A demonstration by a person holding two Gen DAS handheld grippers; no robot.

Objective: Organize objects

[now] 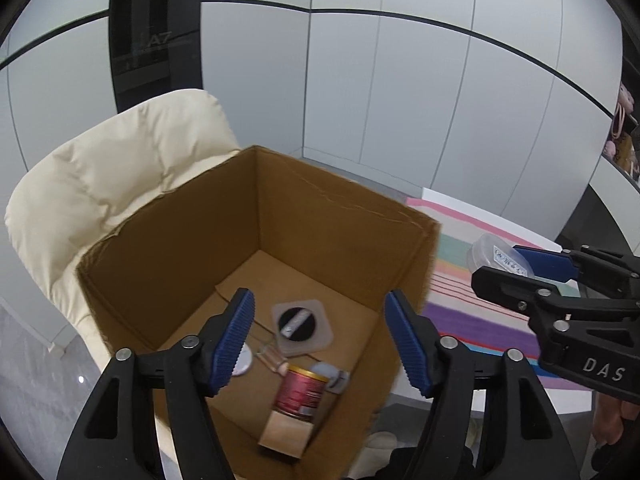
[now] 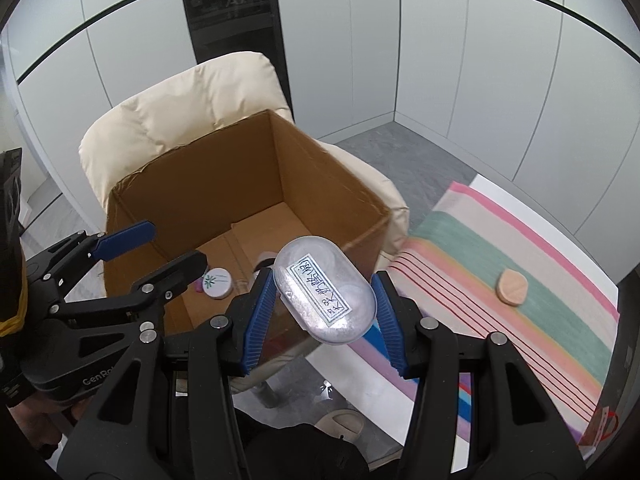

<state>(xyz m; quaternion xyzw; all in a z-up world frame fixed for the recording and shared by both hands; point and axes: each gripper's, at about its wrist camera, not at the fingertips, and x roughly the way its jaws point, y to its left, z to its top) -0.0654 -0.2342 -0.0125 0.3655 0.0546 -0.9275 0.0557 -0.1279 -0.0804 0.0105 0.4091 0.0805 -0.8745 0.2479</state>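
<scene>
above one cardboard box (image 1: pixel 320 216), left gripper (image 1: pixel 320 344) fingers gape empty; right gripper (image 2: pixel 324 300) fingers clamp one clear case (image 2: pixel 324 288).

Clear oval labelled case (image 2: pixel 326 294) tilted above open cardboard box (image 2: pixel 224 184), round peach disc (image 2: pixel 512 281) on striped cloth.

The box (image 1: pixel 328 216) is plain brown cardboard, matt and a bit fibrous. The chair (image 1: pixel 120 168) behind it looks like soft, puffy cream cloth. The oval case (image 2: pixel 325 288) is clear glossy plastic with a paper label (handwritten). The striped mat (image 2: pixel 552 280) looks like woven cloth. The gripper pads (image 1: pixel 240 336) are ribbed blue, rubbery-looking, on matt black plastic.
</scene>
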